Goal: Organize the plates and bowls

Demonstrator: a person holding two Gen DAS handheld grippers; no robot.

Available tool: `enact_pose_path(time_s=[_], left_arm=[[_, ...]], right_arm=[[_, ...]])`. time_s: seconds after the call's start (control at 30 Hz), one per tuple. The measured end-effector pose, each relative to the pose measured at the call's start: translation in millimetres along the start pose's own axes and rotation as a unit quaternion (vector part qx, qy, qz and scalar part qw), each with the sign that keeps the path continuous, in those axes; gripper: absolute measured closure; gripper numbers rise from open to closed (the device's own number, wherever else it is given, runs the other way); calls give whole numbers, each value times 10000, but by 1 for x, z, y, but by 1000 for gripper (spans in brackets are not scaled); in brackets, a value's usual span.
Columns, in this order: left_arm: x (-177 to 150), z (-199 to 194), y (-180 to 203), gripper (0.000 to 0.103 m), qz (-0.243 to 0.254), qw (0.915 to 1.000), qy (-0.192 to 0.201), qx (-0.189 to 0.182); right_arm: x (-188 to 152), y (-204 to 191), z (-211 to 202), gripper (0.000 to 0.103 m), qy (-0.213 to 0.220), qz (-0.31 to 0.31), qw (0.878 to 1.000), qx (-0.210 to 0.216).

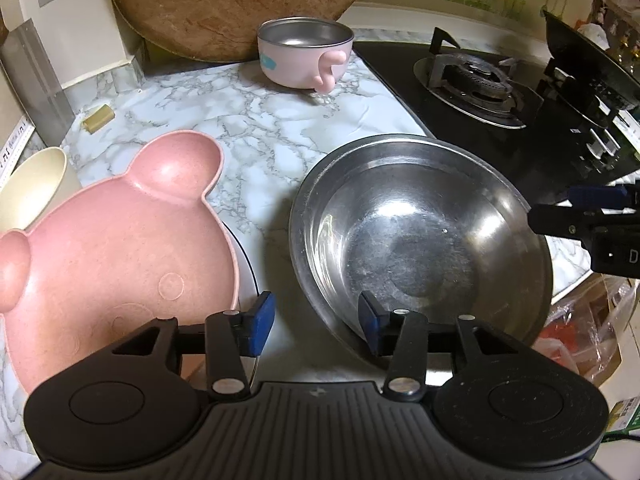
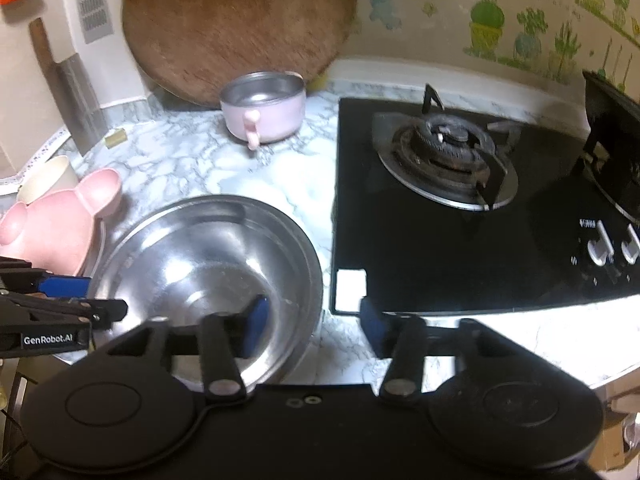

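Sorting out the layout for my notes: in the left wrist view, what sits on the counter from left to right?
Cream cup → pink bear-shaped plate → steel bowl → gas burner.

Steel bowl (image 1: 420,240) sits between bear plate (image 1: 116,248) and stove (image 1: 500,120).

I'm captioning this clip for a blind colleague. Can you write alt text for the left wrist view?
A large steel bowl sits on a marble counter, the open left tongs straddling its near rim. A pink bear-shaped plate lies to its left, a small pink-handled bowl stands behind before a round wooden board, and a gas stove is at right.
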State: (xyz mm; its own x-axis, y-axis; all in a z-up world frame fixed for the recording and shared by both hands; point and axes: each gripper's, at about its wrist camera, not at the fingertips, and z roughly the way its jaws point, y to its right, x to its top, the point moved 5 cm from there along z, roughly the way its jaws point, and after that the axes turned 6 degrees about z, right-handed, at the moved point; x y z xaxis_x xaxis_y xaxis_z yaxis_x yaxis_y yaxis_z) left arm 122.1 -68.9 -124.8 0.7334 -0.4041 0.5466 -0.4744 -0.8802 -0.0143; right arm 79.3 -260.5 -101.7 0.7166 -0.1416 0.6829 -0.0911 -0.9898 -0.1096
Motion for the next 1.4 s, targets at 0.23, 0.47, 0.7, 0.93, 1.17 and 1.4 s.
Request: enact_pose_path(time_s=[0.23,0.47,0.7,0.93,1.17,1.4], left_arm=[[5,-29,-7,48,-37,9994,306,-127],[36,-61,-25,33,-130,9961,873,59],[74,-72,-42,30,-188,9930,1153,164],[110,-71,-55,24,-156,9895,1393,354],[147,-49,-73,24,-238,9907,1233,527],[183,-14,-90,24,-523,9923,987,542]], right_arm=[[11,-14,-15,28,149,-99,9998,131],[31,-25,-23,16,318,-215,9991,199],[57,-36,-24,6,523,-404,9976,225],[91,-45,-8,0,670,-555,9962,101],[128,-48,18,0,634,-435,9970,108],[166,-41,50,0,524,-274,9982,15]])
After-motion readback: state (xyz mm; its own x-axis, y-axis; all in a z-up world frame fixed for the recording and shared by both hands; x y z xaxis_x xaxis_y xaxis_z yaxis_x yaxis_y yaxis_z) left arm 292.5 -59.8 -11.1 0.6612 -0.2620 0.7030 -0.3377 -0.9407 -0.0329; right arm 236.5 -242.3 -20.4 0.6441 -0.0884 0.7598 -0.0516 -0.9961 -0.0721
